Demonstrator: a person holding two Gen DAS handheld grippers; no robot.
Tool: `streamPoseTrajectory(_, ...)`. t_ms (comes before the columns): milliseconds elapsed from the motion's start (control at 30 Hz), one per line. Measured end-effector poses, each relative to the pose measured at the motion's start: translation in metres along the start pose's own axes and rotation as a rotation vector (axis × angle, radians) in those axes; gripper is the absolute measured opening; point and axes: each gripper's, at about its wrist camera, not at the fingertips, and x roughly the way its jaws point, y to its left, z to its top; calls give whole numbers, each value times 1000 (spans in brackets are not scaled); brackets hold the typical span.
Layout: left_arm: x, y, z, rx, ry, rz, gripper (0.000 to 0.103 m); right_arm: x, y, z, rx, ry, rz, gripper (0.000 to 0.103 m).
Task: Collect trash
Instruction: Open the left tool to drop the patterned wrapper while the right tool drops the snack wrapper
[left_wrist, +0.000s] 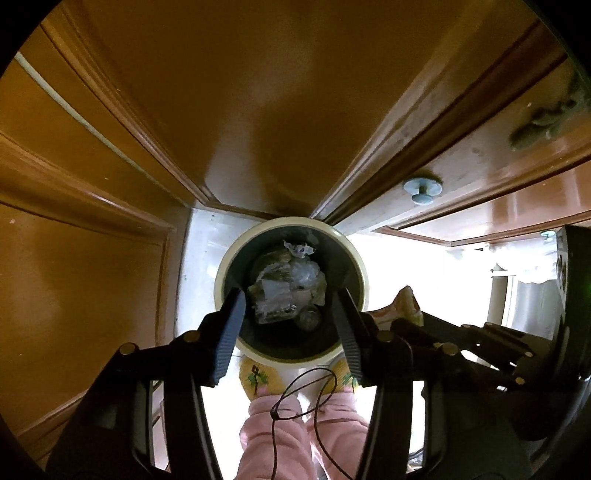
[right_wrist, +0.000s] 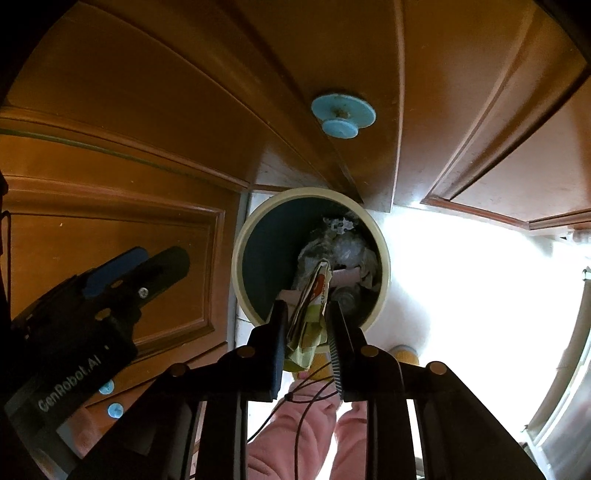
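A round bin with a cream rim (left_wrist: 221, 266) (right_wrist: 239, 236) stands on the floor in a corner between wooden doors. Crumpled plastic and paper trash (left_wrist: 288, 284) (right_wrist: 340, 251) lie inside it. My left gripper (left_wrist: 289, 295) hangs right over the bin mouth, open, with nothing between its fingers; in the right wrist view it shows at the left (right_wrist: 147, 266). My right gripper (right_wrist: 306, 308) hovers over the bin's near rim. A folded green, white and red wrapper (right_wrist: 308, 314) (left_wrist: 404, 302) sits loosely between its slightly parted fingers, its tip pointing into the bin.
Brown wooden cabinet doors (left_wrist: 240, 110) (right_wrist: 110, 240) with pale blue knobs (left_wrist: 422, 188) (right_wrist: 341, 114) close in around the bin. A person's pink trouser legs (left_wrist: 280, 424) and yellow slippers (left_wrist: 255, 373) stand just behind it. A thin dark cord (left_wrist: 306, 391) dangles below the grippers. Bright white floor (right_wrist: 461, 295) lies to the right.
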Motion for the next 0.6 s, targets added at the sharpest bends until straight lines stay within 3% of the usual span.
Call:
streamPoseTrajectory(133, -27, 2, -2, 7, -5, 11, 46, -18, 3, -3, 7, -8, 7, 22)
streamPoseTrajectory(267, -64, 5, -5, 10, -14, 17, 46, -44, 6, -8, 11, -20, 29, 29)
streamPoseTrajectory(600, -182, 11, -9, 30, -58, -16, 46, -143, 35, -26, -22, -52, 138, 35)
